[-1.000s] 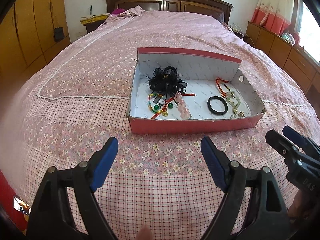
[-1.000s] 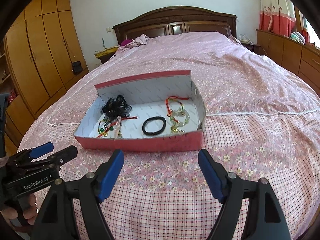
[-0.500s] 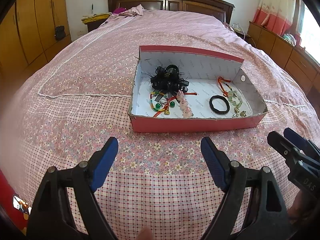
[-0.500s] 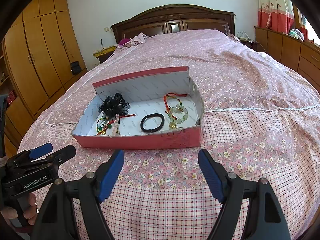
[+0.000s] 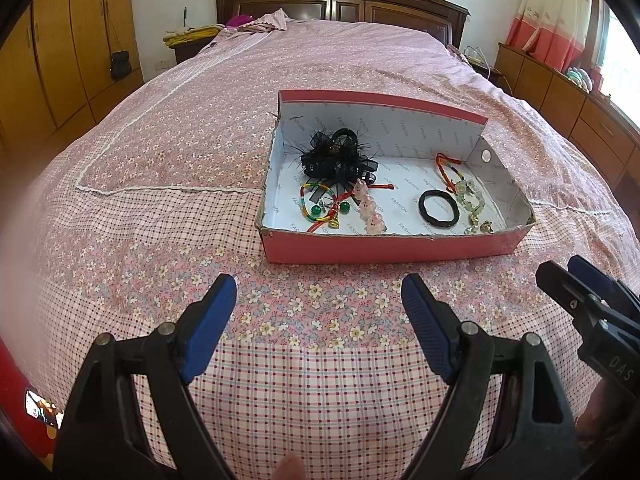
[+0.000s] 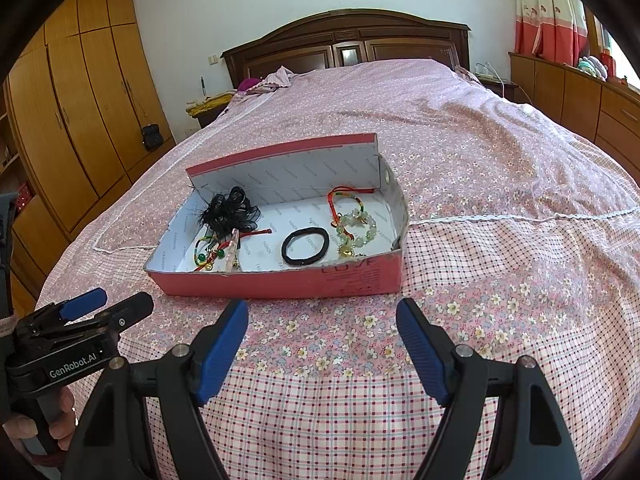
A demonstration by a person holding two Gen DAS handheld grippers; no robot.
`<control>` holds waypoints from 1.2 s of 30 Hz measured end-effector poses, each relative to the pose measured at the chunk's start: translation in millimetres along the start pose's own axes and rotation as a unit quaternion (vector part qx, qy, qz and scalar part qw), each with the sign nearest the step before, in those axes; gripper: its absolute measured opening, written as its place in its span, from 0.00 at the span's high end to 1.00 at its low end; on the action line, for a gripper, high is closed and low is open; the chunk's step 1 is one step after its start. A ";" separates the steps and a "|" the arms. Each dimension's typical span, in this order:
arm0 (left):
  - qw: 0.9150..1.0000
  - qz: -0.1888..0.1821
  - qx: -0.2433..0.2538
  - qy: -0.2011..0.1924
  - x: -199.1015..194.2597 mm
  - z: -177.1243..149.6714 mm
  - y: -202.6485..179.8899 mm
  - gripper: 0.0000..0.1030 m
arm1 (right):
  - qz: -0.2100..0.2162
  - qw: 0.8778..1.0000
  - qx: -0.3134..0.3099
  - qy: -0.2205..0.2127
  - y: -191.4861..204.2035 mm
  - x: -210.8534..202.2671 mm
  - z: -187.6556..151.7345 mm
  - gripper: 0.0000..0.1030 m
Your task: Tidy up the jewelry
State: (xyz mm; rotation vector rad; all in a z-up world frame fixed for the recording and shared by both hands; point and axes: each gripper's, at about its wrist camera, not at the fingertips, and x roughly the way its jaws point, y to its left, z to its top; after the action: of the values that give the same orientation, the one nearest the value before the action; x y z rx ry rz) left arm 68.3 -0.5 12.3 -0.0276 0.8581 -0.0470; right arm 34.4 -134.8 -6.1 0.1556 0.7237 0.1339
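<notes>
Left gripper (image 5: 318, 300): our jaws stand apart, with nothing between them but the bedspread below.
Right gripper (image 6: 322, 326): likewise apart and empty; we hold it just beside the left one, each visible at the edge of the other's view.
Bedspread (image 5: 160, 200): pink, floral and checked; it lies directly under and ahead of both tools.
Red box (image 5: 384, 246): ahead of both tools, resting on the bedspread, apart from our fingertips, its lid flap raised at the far side.
Black feathered hairpiece (image 5: 334, 156): far-left corner of the box.
Green-bead cord bracelet (image 5: 320, 204): near-left, just in front of the hairpiece.
Pink beaded piece (image 5: 370, 210): beside that bracelet, toward the middle.
Black hair tie (image 5: 439, 208): right of middle, lying flat.
Pale green bead bracelet (image 5: 468, 194): far right, with a red cord trailing behind it.
Progress: we judge all the jewelry we can see already sits in the box, with none on the bedspread; what may remain is sorting within it or closing the flap.
Left view only: the pink beads show plainly from above.
Right view only: lettering on the box front (image 6: 352, 274); a hand (image 6: 38, 420) on the left tool's handle.
</notes>
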 end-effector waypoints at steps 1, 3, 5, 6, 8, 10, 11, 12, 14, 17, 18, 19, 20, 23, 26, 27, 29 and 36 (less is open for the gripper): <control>1.000 0.000 0.000 0.000 -0.1 0.2 -0.2 0.25 | 0.000 1.000 0.000 0.000 0.0 0.0 0.0 0.24; 1.000 0.000 -0.001 0.000 -0.2 0.0 -0.1 0.25 | 0.000 1.000 0.000 0.000 0.0 -0.1 0.0 0.24; 1.000 0.000 0.000 0.000 -0.3 0.2 -0.3 0.25 | 0.000 1.000 0.000 0.000 0.0 -0.1 -0.1 0.24; 1.000 0.000 0.000 0.000 -0.3 0.4 -0.5 0.25 | 0.000 1.000 0.000 0.000 0.0 -0.2 -0.1 0.24; 1.000 0.000 0.000 0.000 -0.3 0.2 -0.3 0.25 | 0.000 1.000 0.000 0.000 -0.1 -0.2 -0.2 0.24; 1.000 0.000 -0.001 0.000 -0.4 0.3 -0.3 0.25 | 0.000 1.000 0.000 0.000 0.0 -0.2 -0.1 0.24; 1.000 0.000 -0.001 0.000 -0.4 0.2 -0.3 0.25 | 0.000 1.000 0.000 0.000 0.0 0.0 -0.5 0.24; 1.000 0.000 -0.001 0.000 -0.4 0.1 -0.2 0.25 | 0.000 1.000 0.000 0.000 0.1 -0.2 -0.1 0.24; 1.000 0.000 -0.001 0.000 -0.4 0.2 -0.2 0.25 | 0.000 1.000 0.000 0.000 0.1 -0.1 -0.2 0.24; 1.000 0.001 -0.001 0.000 -0.4 0.2 -0.1 0.25 | 0.000 1.000 0.000 0.000 0.2 -0.1 -0.3 0.24; 1.000 0.000 -0.001 0.000 -0.4 0.1 -0.1 0.25 | 0.000 1.000 0.000 0.000 0.2 -0.2 -0.2 0.24; 1.000 0.000 0.000 0.000 -0.5 0.6 -0.3 0.25 | 0.000 1.000 0.000 0.000 0.2 0.0 -0.5 0.24; 1.000 0.001 0.000 0.000 -0.5 0.2 -0.1 0.25 | 0.000 1.000 0.000 0.000 0.2 0.1 -0.6 0.24; 1.000 0.000 -0.001 0.000 -0.6 0.3 0.0 0.25 | 0.000 1.000 0.000 0.000 0.4 -0.2 -0.4 0.24; 1.000 0.000 -0.001 0.000 -0.5 0.8 -0.2 0.25 | 0.000 1.000 0.000 0.000 0.6 -0.1 -0.6 0.24; 1.000 0.001 -0.001 0.000 -0.6 0.4 -0.2 0.25 | 0.000 1.000 0.000 0.000 0.7 0.0 -0.5 0.24; 1.000 0.001 -0.001 0.000 -0.7 0.1 0.0 0.25 | 0.001 1.000 0.000 0.000 0.7 0.1 -0.6 0.24; 1.000 -0.001 -0.009 0.000 -2.0 0.7 3.6 0.25 | 0.001 1.000 0.000 0.000 0.5 0.0 -0.5 0.24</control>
State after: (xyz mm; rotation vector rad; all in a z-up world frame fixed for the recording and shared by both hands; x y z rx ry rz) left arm 67.6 3.3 14.1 -0.0448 0.8576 -0.0416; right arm 34.0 -134.3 -6.4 0.1569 0.7233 0.1351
